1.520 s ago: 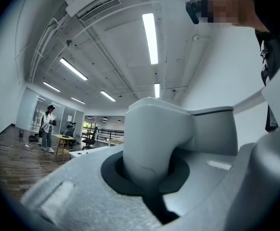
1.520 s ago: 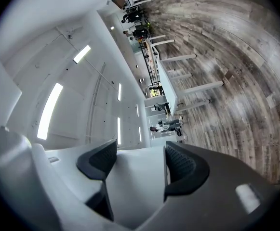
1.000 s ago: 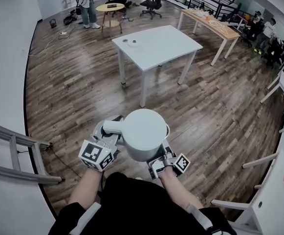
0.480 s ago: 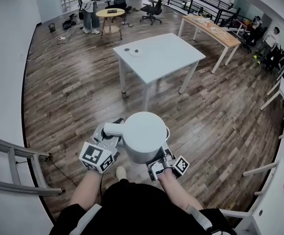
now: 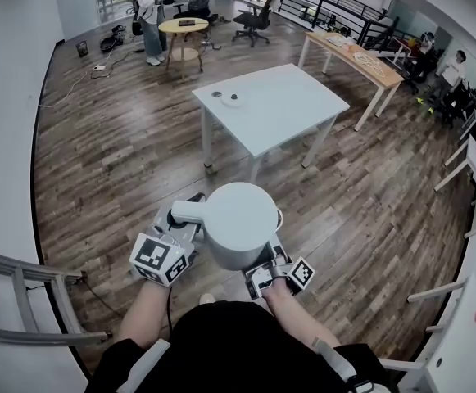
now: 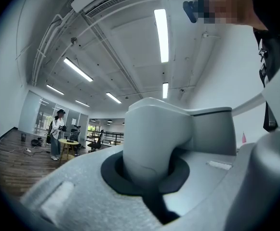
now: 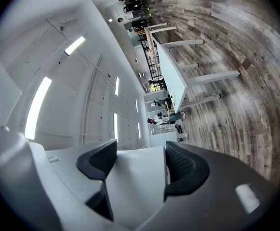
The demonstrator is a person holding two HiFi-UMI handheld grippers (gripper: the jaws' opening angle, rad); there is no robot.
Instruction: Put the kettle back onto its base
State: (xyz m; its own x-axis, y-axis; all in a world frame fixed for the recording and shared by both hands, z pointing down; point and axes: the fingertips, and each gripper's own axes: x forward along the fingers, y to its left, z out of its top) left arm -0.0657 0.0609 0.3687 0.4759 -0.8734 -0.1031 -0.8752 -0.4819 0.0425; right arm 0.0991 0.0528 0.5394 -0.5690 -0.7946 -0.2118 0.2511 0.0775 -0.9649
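Kettle (image 5: 239,223) is held in the air over the floor (image 5: 123,162), close to the body. Left tongs (image 5: 187,219) are clenched on its handle (image 5: 190,212), which points left. Right tongs (image 5: 270,262) grasp the kettle's near-right wall. Worktop (image 5: 299,109) lies straight ahead, well apart. Small round white piece (image 5: 233,100) at its far-left end is probably the base. Neither hand is nearer.

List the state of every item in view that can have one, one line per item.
kettle: upright, lid down, held in the air, not on its base.
left tool: shut on the kettle's handle.
right tool: shut on the kettle.
base: sitting on the white table, nothing on it.
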